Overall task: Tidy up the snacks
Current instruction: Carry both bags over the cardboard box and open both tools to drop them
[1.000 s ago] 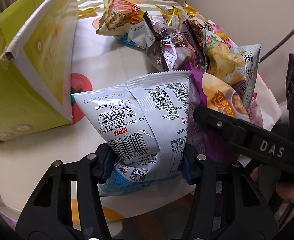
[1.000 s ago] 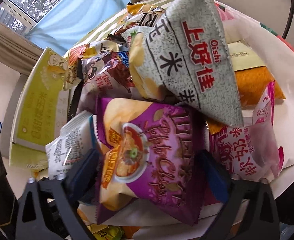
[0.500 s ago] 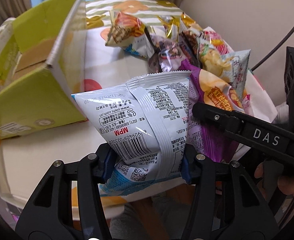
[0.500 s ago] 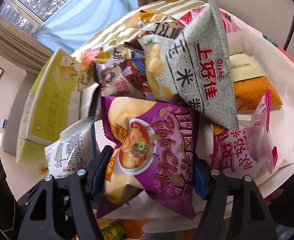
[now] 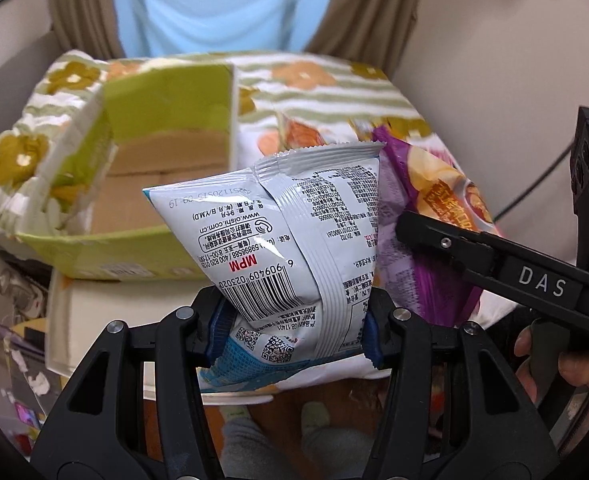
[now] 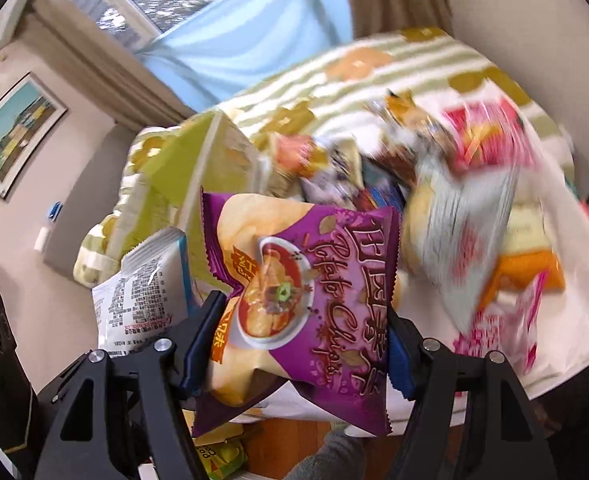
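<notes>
Both bags (image 5: 290, 248) higher — box (image 5: 166, 184) interior left-view only

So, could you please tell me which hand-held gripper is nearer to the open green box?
Left. The left hand-held gripper, clamping the white snack bag, is right beside the green box; the right hand-held gripper, holding the purple chip bag, is farther off.

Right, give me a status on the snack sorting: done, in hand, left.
Done: nothing visibly packed; the green cardboard box shows a bare floor. In hand: left gripper is clamped on the white Oishi snack bag; right gripper, jaws just closed, grips the purple potato chips bag. Left: the blurred pile of snack bags on the table.
</notes>
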Demonstrator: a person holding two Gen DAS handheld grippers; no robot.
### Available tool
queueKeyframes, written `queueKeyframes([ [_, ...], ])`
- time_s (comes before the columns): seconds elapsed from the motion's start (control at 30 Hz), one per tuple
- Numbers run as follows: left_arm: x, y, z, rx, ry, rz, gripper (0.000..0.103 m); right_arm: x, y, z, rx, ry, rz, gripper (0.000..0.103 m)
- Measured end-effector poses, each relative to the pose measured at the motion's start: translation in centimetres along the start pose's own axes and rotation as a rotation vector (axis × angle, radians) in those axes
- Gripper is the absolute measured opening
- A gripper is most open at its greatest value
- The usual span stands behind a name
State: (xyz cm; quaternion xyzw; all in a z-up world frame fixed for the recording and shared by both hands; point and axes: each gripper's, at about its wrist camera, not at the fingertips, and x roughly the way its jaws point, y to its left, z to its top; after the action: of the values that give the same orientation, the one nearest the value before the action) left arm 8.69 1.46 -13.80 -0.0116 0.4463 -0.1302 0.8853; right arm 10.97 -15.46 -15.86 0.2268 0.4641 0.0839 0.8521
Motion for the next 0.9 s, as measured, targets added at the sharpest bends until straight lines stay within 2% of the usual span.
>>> queueKeyframes([
  [0.23,-3.5,4.8,4.7,-0.044,-0.098,0.032,0.049,-1.1,3.9,3.1,-0.086,-0.043,0.024,0.067],
  [0.4,-4.1,9.9,8.1,-0.065,-0.112,0.057,0.049,-0.1,8.6,5.2,-0.147,-0.072,0.035,0.067],
  [0.53,-2.8,14.5,10.3,-0.080,-0.077,0.060,0.049,1.8,12.2,6.5,-0.174,-0.088,0.039,0.067],
  [0.67,0.5,18.8,11.7,-0.063,-0.009,0.050,0.049,4.6,15.9,7.2,-0.189,-0.091,0.029,0.067],
  [0.83,5.2,21.4,12.2,0.001,0.087,0.049,0.049,7.7,18.6,7.9,-0.189,-0.081,-0.010,0.067],
  [0.9,6.4,21.8,12.0,0.033,0.104,0.044,0.053,8.9,19.3,8.0,-0.189,-0.071,-0.031,0.067],
])
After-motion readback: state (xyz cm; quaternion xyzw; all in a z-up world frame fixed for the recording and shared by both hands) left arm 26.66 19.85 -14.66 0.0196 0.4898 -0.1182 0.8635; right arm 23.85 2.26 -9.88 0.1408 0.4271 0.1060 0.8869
